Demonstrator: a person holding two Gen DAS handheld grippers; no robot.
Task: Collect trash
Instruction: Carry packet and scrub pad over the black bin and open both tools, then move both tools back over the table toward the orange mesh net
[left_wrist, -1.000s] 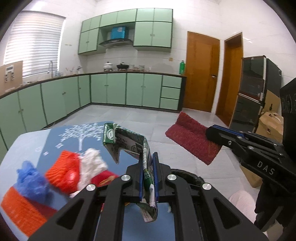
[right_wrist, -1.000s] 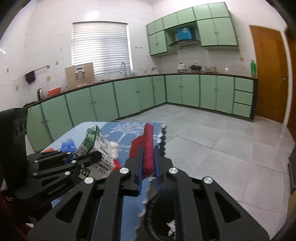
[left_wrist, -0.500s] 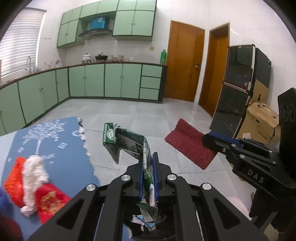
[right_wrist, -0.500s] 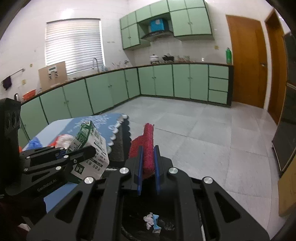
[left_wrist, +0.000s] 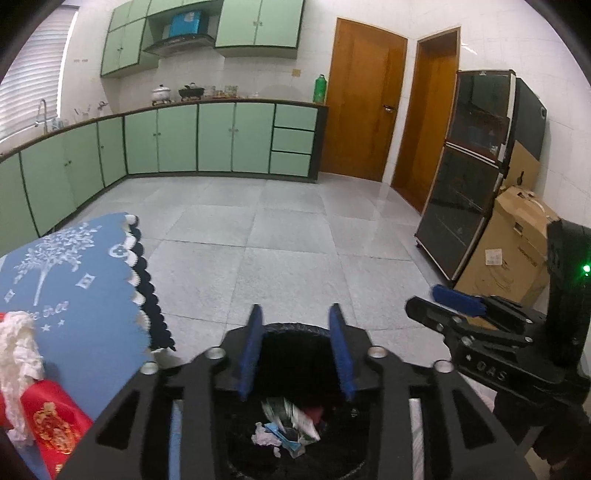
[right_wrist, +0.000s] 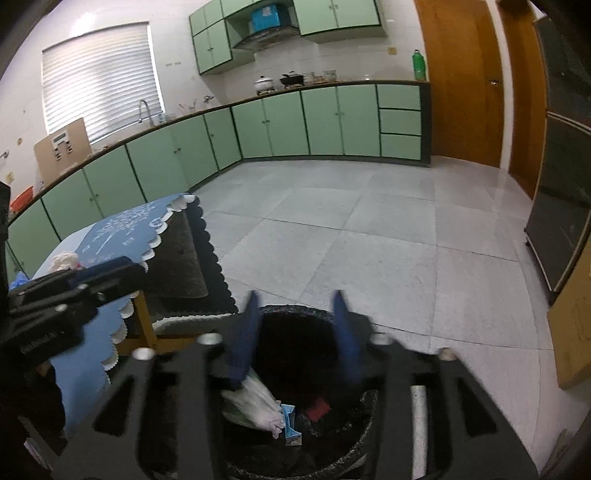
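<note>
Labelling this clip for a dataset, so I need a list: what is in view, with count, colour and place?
bin: one, black, on floor under both grippers
scraps: several, white, blue, red, inside bin
tablecloth: one, blue, left
tissue: one, white, on tablecloth
red packet: one, on tablecloth
cabinets: green, far wall
doors: two, brown
cardboard box: brown, right
left gripper: open, empty
right gripper: open, empty

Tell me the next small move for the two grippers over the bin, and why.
Probably swing the left gripper back to the table. Both grippers' jaws have just been opening, nothing between them, over the bin; the white wad and red packet still lie there.
</note>
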